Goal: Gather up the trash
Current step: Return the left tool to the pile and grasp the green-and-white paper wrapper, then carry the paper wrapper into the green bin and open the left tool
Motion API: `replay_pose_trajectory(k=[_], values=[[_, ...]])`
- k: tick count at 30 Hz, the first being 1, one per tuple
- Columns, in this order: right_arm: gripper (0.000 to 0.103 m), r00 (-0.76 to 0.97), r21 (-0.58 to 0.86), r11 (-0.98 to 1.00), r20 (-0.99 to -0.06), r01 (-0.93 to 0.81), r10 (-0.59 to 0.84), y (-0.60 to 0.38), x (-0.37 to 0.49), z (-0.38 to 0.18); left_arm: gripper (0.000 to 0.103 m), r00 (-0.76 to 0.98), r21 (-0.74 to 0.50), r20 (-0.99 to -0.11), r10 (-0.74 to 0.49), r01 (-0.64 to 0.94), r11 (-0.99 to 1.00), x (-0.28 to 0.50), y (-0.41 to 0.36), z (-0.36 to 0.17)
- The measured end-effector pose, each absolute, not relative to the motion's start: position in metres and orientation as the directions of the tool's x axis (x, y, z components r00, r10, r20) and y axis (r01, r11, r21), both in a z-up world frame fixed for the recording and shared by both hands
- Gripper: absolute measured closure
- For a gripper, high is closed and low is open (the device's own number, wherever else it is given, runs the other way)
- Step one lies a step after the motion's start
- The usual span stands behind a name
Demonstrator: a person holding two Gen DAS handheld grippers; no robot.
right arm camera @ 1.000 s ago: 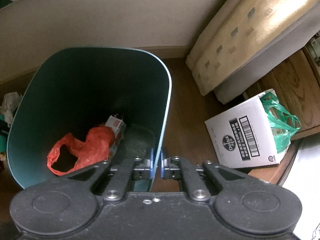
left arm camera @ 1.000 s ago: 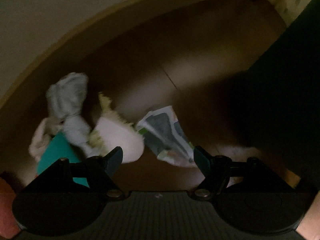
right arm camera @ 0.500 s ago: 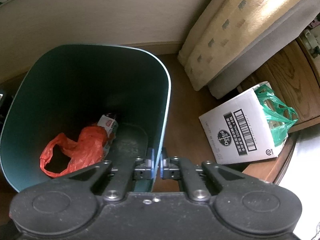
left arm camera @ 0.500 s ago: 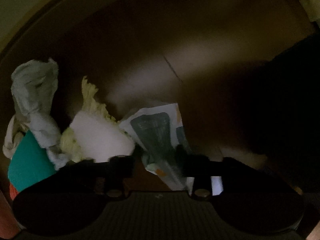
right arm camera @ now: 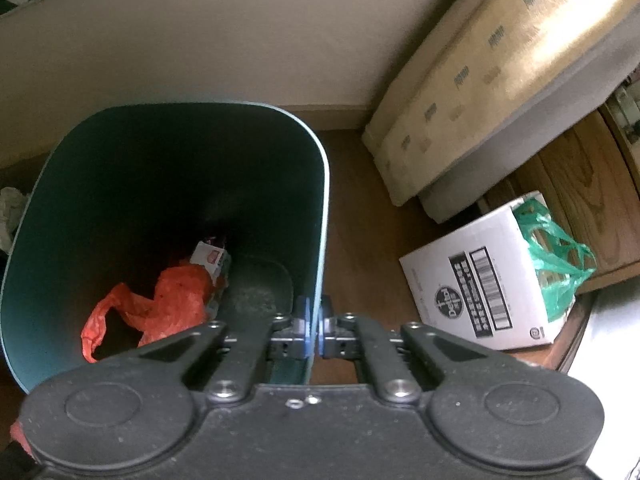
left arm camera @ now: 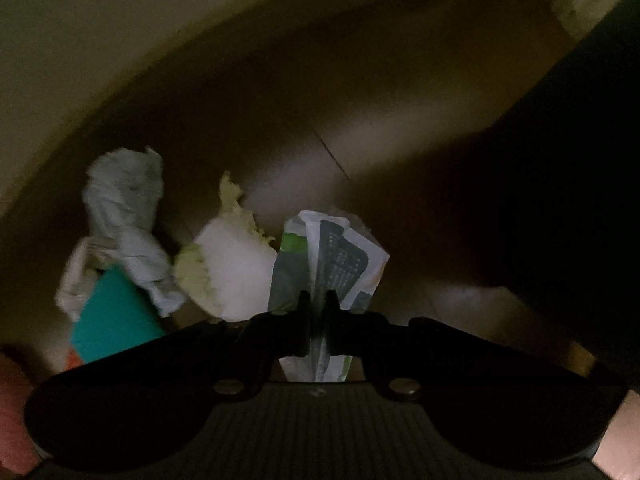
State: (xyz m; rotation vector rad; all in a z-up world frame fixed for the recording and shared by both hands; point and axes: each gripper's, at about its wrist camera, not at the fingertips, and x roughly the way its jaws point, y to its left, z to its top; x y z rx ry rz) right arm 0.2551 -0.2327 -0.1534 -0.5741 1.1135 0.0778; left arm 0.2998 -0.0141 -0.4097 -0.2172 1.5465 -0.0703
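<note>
In the dim left wrist view a folded printed wrapper, white with grey and green panels, hangs just above the wooden floor. My left gripper is closing tight on its lower part, pads pressing it. Left of it lie a white and yellow wad, a crumpled grey tissue and a teal piece. In the right wrist view my right gripper is shut on the near right rim of the teal trash bin. An orange plastic bag and a small carton lie inside the bin.
A white cardboard box with a green plastic bag sits on the floor right of the bin. A beige mattress leans behind it. A pale wall runs along the back. The bin's dark side fills the right of the left view.
The left gripper dropped over the printed wrapper, shut on it and rose a little with it. The right gripper stayed clamped on the bin's rim.
</note>
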Motion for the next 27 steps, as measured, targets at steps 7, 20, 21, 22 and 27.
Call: replay_pose_trajectory(k=[7,20,21,22,27], values=[[0.102,0.500,-0.413,0.830,-0.844,-0.375,-0.194,-0.219,0.258,-0.153,0.098,0.155,-0.259,-0.957,-0.246,-0.066,0.964,0.288,0.006,-0.316],[0.101,0.549,-0.428,0.806,-0.821,-0.409,-0.157,-0.216,0.259,-0.155,0.098,0.300,-0.408,-0.862,-0.408,0.066,0.910,0.304,-0.025,-0.199],[0.101,0.552,-0.429,0.803,-0.820,-0.414,-0.154,-0.214,0.258,-0.155,0.098,0.310,-0.409,-0.856,-0.413,0.083,0.909,0.309,-0.033,-0.197],[0.101,0.554,-0.430,0.800,-0.819,-0.418,-0.150,-0.213,0.258,-0.155,0.098,0.317,-0.402,-0.855,-0.410,0.094,0.911,0.313,-0.040,-0.196],[0.101,0.557,-0.427,0.794,-0.819,-0.432,-0.137,-0.215,0.264,-0.154,0.098,0.278,-0.410,-0.862,-0.425,0.114,0.905,0.342,-0.076,-0.215]])
